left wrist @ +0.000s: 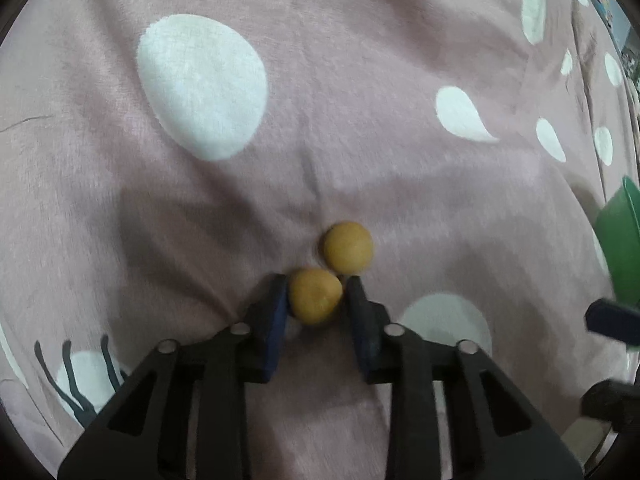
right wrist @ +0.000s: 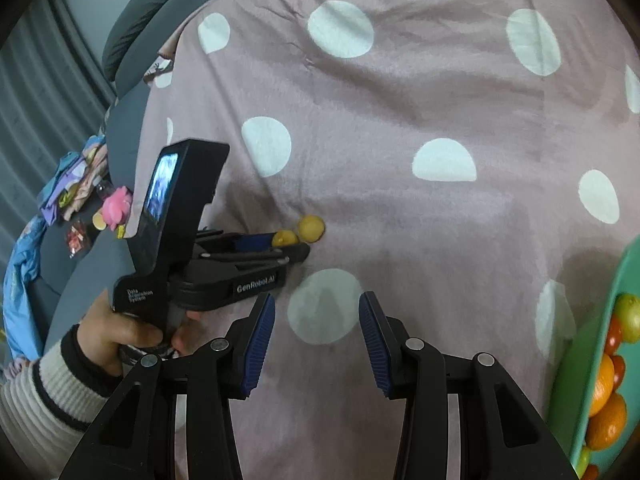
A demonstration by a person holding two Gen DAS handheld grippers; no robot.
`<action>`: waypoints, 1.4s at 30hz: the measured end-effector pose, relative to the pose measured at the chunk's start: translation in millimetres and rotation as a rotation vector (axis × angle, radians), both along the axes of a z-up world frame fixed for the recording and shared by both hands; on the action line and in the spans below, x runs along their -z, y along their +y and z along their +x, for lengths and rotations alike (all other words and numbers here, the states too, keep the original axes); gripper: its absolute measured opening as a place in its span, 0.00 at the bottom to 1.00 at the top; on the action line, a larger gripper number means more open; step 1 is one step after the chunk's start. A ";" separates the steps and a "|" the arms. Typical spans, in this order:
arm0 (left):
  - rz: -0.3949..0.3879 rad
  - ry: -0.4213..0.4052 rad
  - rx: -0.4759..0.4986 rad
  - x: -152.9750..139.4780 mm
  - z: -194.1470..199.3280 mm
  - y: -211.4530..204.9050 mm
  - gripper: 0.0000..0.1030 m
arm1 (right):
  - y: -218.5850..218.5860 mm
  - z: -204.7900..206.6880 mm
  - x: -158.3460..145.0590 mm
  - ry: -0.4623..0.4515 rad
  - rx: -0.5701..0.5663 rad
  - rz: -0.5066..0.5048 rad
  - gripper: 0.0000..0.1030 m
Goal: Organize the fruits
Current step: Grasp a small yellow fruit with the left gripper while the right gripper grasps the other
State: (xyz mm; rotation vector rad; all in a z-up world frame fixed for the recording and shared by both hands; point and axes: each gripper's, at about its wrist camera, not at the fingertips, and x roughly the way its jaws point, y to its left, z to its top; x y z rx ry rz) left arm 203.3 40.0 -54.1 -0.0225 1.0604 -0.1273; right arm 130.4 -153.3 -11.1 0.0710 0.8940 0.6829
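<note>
Two small round yellow fruits lie touching on a pink blanket (left wrist: 360, 80) with white spots. My left gripper (left wrist: 316, 285) points steeply down and is shut on the nearer fruit (left wrist: 315, 296), a blue pad against each side. The second fruit (left wrist: 348, 247) sits just beyond the fingertips. The right wrist view shows the same left gripper (right wrist: 294, 245), the held fruit (right wrist: 284, 238) and the free fruit (right wrist: 311, 228). My right gripper (right wrist: 317, 300) hovers open over the blanket with nothing between its pads. A green tray (right wrist: 592, 320) at the right edge holds oranges (right wrist: 604, 420) and other fruit.
A hand (right wrist: 116, 336) in a striped sleeve holds the left gripper's handle. Grey cushions (right wrist: 160, 8) lie at the blanket's far left. Toys and clothes (right wrist: 88, 184) clutter a grey surface left of the blanket. The green tray (left wrist: 620, 240) shows at the left wrist view's right edge.
</note>
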 end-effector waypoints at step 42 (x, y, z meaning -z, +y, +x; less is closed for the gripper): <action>-0.020 -0.189 -0.081 -47.0 -91.8 39.7 0.25 | 91.5 43.6 9.8 -0.066 -0.002 -0.191 0.28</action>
